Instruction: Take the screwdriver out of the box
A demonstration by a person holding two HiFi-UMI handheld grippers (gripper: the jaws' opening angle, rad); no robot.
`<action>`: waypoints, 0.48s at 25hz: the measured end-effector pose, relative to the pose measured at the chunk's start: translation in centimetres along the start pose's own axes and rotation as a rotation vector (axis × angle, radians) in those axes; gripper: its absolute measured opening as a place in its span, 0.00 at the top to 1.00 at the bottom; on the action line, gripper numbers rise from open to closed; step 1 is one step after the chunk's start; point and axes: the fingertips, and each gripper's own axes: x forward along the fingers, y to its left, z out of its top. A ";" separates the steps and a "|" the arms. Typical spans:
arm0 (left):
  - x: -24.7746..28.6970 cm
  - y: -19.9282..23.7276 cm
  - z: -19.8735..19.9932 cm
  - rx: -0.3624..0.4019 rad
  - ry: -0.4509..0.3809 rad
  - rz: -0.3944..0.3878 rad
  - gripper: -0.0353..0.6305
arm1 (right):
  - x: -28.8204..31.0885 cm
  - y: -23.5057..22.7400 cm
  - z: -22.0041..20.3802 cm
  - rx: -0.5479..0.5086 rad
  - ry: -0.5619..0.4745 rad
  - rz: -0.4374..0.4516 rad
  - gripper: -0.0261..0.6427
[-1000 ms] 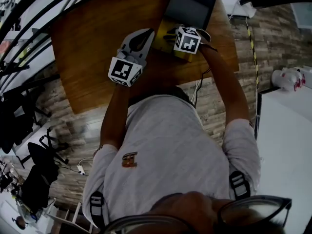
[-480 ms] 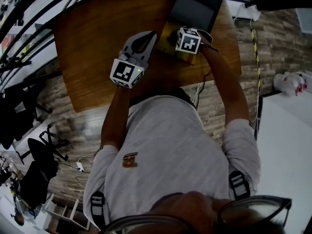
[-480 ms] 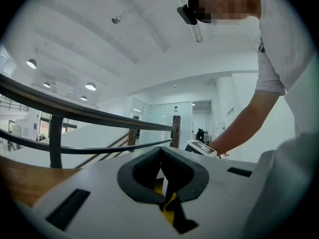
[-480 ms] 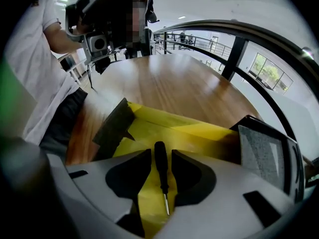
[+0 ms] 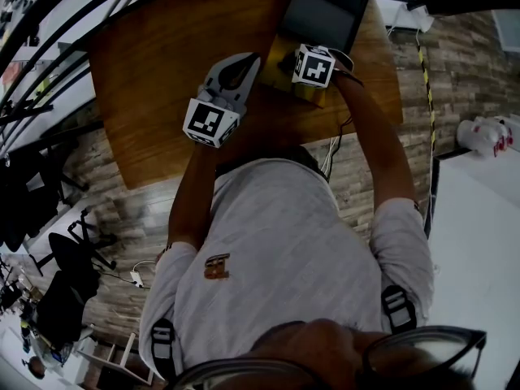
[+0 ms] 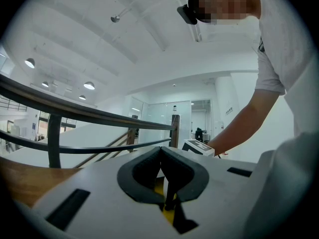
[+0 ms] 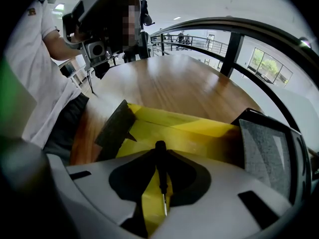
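Note:
A yellow box (image 5: 278, 55) stands open on the wooden table (image 5: 154, 71), its dark lid (image 5: 321, 19) folded back. In the right gripper view a thin black-handled screwdriver (image 7: 160, 169) lies between the jaws over the yellow box (image 7: 199, 133). My right gripper (image 7: 159, 147) points steeply down into the box. Its jaws are closing, and the pads touch the screwdriver's handle. In the head view only its marker cube (image 5: 314, 65) shows. My left gripper (image 5: 246, 58) is held level at the box's left side, shut with nothing in it (image 6: 160, 149).
A dark foam flap (image 7: 115, 128) sticks up at the box's left end. The grey-lined lid (image 7: 266, 153) lies to the right. A black railing (image 7: 234, 49) runs behind the table. The table's near edge is against the person's body.

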 end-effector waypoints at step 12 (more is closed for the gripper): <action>-0.2 -0.7 0.4 0.013 0.005 -0.018 0.92 | -3.4 0.7 1.6 -0.029 -0.073 -0.094 0.84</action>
